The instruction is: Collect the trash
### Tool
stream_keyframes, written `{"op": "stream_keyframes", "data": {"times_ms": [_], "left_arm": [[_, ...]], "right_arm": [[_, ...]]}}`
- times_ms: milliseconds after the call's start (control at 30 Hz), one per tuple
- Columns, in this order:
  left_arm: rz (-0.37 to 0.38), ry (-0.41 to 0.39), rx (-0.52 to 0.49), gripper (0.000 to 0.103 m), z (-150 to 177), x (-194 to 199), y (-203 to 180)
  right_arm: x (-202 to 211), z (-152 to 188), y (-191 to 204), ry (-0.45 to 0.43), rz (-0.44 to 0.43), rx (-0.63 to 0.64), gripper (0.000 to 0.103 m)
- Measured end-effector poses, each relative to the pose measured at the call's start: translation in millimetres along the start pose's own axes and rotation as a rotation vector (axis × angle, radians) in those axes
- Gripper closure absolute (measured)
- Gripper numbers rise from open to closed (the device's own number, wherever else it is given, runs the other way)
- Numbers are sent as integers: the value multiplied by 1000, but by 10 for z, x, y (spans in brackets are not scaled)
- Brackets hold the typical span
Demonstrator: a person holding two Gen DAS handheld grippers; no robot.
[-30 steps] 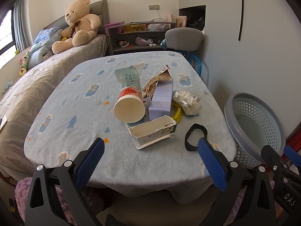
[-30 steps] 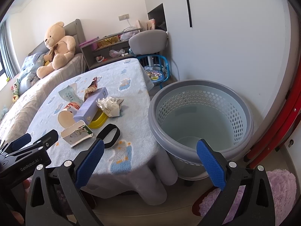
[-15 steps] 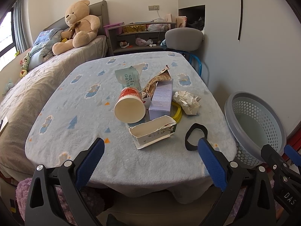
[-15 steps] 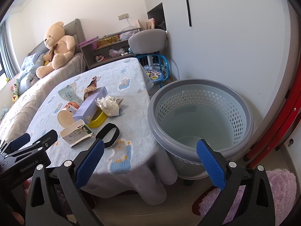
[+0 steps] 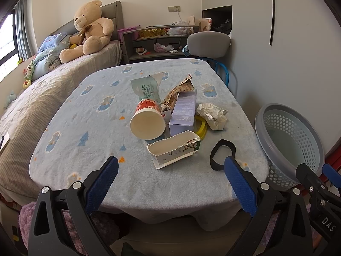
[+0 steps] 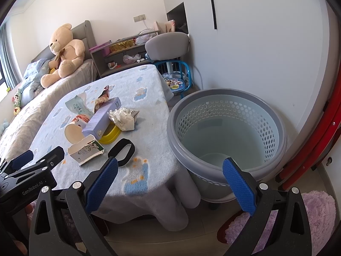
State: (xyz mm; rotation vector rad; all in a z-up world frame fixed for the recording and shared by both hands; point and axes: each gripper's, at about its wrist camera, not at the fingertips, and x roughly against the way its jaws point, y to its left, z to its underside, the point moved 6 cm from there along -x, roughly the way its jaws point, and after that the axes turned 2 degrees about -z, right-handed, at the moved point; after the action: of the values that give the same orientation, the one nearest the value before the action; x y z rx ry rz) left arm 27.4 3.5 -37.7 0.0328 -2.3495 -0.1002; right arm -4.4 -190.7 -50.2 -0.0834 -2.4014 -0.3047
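Observation:
Trash lies in a heap on the table's blue cloth (image 5: 85, 115): a tipped paper cup (image 5: 148, 119), a torn white carton (image 5: 174, 149), a lilac box (image 5: 184, 112), crumpled paper (image 5: 213, 113), a yellow ring (image 5: 201, 125), a black loop (image 5: 221, 154), a green wipes packet (image 5: 146, 89) and a brown wrapper (image 5: 179, 89). My left gripper (image 5: 170, 181) hangs open at the table's near edge, short of the carton, holding nothing. My right gripper (image 6: 169, 180) is open between the table corner and the grey perforated basket (image 6: 228, 132), which is empty.
A bed with a teddy bear (image 5: 89, 27) runs along the table's left side. Behind the table stand a grey chair (image 5: 208, 42), a blue stool (image 6: 177, 79) and a cluttered shelf (image 5: 157, 40). A white wall sits right of the basket. Purple rugs (image 6: 298, 217) cover the floor below.
Both views have barely shifted; the trash and the basket are where they were, and both grippers stay open.

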Motion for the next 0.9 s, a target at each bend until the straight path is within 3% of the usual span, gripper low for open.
{"op": "stream_keyframes", "data": {"times_ms": [900], "left_arm": [[-12, 22, -15, 8, 64, -91, -16]], "right_arm": [[-71, 21, -13, 22, 37, 26, 6]]}}
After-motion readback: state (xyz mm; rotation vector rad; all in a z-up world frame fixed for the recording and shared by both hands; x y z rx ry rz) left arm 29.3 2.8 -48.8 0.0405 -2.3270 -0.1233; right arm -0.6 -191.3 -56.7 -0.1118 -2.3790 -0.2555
